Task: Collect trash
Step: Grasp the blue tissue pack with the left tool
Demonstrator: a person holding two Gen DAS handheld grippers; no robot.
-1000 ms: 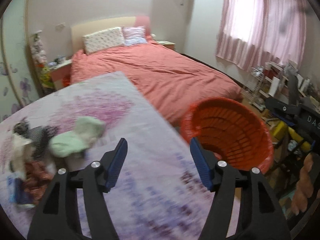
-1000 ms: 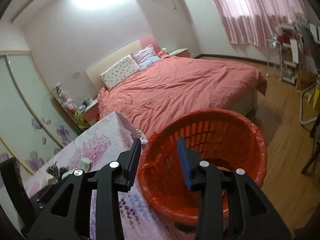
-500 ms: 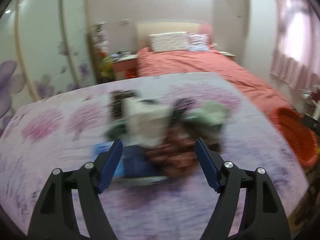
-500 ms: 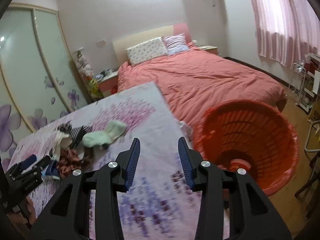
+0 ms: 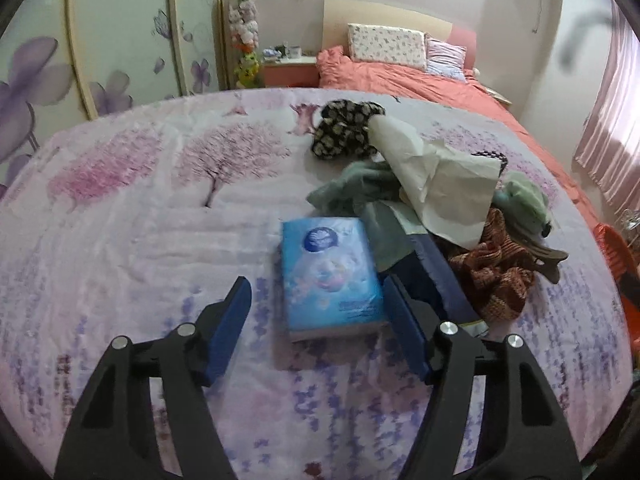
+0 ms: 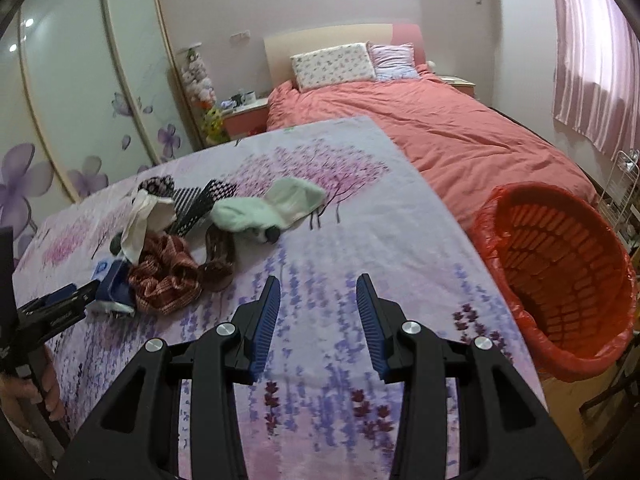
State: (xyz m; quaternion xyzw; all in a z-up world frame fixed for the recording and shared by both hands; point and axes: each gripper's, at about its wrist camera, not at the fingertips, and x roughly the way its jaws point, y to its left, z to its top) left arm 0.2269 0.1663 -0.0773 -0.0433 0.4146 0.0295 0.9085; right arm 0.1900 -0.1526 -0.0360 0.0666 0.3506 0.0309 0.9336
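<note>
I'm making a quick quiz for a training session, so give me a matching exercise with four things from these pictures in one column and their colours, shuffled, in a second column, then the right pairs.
Things:
1. tissue pack
2. basket
3. knitted cloth
4. crumpled paper

Colours:
A. orange-red
B. off-white
C. light blue
D. reddish brown

Pairs: 1-C, 2-A, 3-D, 4-B
</note>
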